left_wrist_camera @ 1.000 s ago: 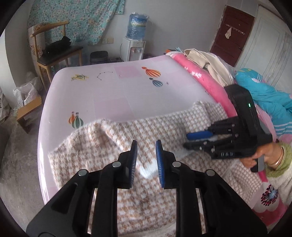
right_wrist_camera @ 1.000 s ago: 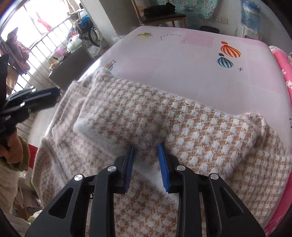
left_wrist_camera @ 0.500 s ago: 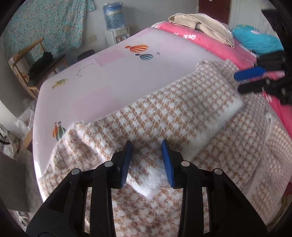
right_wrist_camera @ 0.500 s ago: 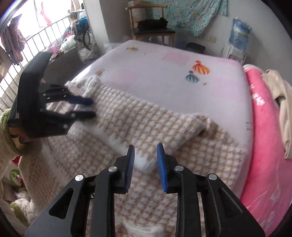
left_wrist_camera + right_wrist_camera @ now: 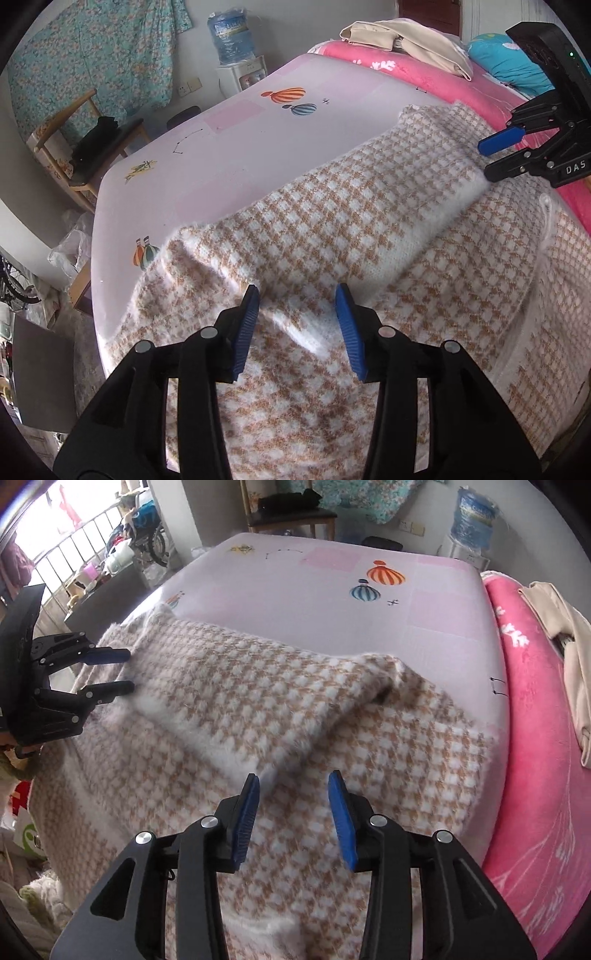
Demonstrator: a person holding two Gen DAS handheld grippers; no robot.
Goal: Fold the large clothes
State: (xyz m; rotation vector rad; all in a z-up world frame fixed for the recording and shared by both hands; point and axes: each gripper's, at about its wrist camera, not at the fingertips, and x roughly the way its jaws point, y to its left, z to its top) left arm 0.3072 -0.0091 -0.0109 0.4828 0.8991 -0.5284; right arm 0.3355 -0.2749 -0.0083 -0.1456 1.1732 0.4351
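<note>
Sweater [image 5: 332,236], a tan-and-white checked knit, lies spread over the near end of the pale bed [image 5: 229,147], filling the lower half of both wrist views. A folded band of it runs as a long strip from lower left to upper right in the left wrist view, and each end of that strip sits at one tool. The left gripper [image 5: 299,325] hovers over the strip's near end with its blue pads spread; its jaws have just been opening and nothing is pinched between them, the cloth lying loose below. The right gripper [image 5: 293,812] stands likewise parted over the other end, its jaws also just opened, with no cloth caught. Each hand is thus nearest its own end, so I judge the next fold would cross the strip's long axis.
</note>
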